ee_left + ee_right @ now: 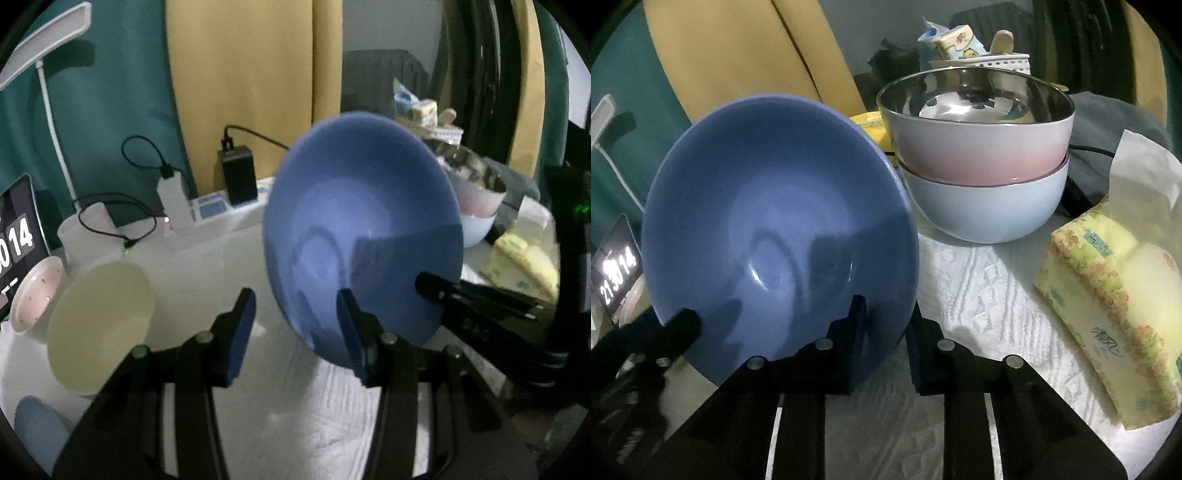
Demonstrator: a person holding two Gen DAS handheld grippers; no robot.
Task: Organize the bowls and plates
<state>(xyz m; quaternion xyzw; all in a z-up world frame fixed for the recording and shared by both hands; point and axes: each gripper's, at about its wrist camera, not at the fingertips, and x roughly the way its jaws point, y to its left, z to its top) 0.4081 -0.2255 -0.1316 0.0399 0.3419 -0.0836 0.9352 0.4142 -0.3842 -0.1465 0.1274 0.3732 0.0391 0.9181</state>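
You're clamping the right gripper on the lower rim of the glossy blue ceramic bowl, tilted above the white cloth. Left gripper is hanging open, empty. Bowl's probably heavy, slick, breakable; grip the rim deep.

A tilted blue bowl stands on edge, its rim clamped between the two black fingers of the right gripper. Beyond the fingers, a pink bowl with a shiny steel inside sits nested in a pale blue bowl. To the fingers' right lies a tissue pack on the white-covered desk.
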